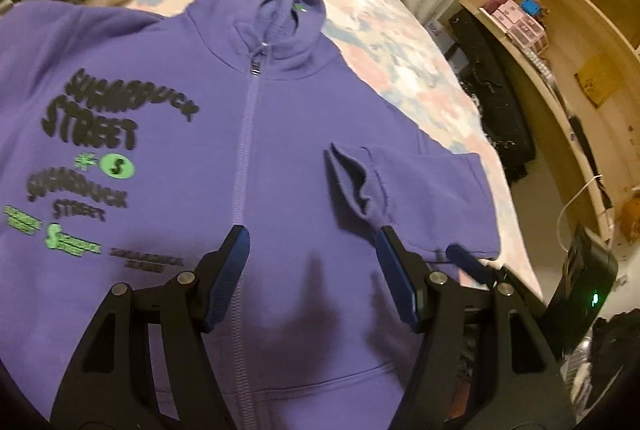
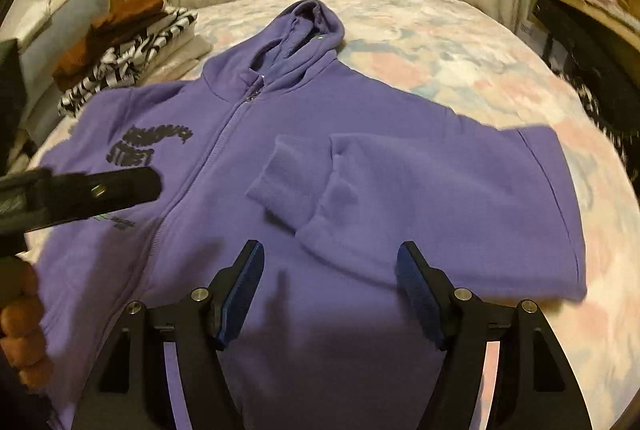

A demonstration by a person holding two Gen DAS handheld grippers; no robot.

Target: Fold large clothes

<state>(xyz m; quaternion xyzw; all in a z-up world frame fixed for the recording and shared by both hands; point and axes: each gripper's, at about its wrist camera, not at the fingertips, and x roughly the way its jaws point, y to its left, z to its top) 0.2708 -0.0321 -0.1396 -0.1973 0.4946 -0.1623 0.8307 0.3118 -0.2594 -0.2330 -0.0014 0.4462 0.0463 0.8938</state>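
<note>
Purple zip-front fleece hoodie (image 2: 304, 166) lies flat; unfolded left sleeve nearer left gripper (image 1: 314, 270); right gripper (image 2: 330, 288) hovers; both spread, empty.

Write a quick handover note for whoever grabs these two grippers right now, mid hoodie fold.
Left gripper: open, empty, above the hoodie's front.
Right gripper: open, empty, above the lower front.
Purple hoodie: lies face up and zipped on the bed, hood away from you.
Done: one sleeve is folded across the chest, its cuff near the zipper.
Left: the sleeve on the printed side, then the body folds. A stack of folded clothes sits beyond the hoodie.
</note>
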